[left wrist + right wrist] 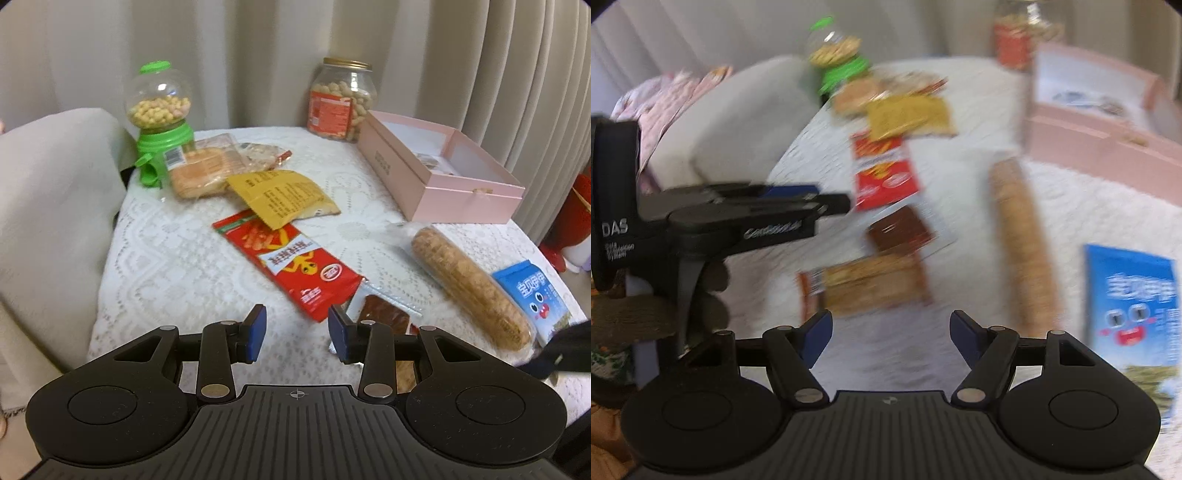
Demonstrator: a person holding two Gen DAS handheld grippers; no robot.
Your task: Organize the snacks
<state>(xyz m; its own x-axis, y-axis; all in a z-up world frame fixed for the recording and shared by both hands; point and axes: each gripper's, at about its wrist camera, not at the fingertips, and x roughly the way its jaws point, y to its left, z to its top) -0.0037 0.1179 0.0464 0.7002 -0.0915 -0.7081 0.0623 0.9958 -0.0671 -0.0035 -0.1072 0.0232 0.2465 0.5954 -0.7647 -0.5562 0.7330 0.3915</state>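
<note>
On a white lace tablecloth (207,258), snacks lie scattered beside an open pink box (439,173).
Left gripper (297,330) hovers released and empty near the red packet (291,266); right gripper (891,338) hangs unclenched, empty, by the biscuit roll (1021,236).

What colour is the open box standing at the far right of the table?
Pale pink: the open box shows best in the left wrist view.

A home living room: lace-covered table (192,258) beside a cushioned sofa arm (55,177), pleated curtains (498,55) behind.
</note>
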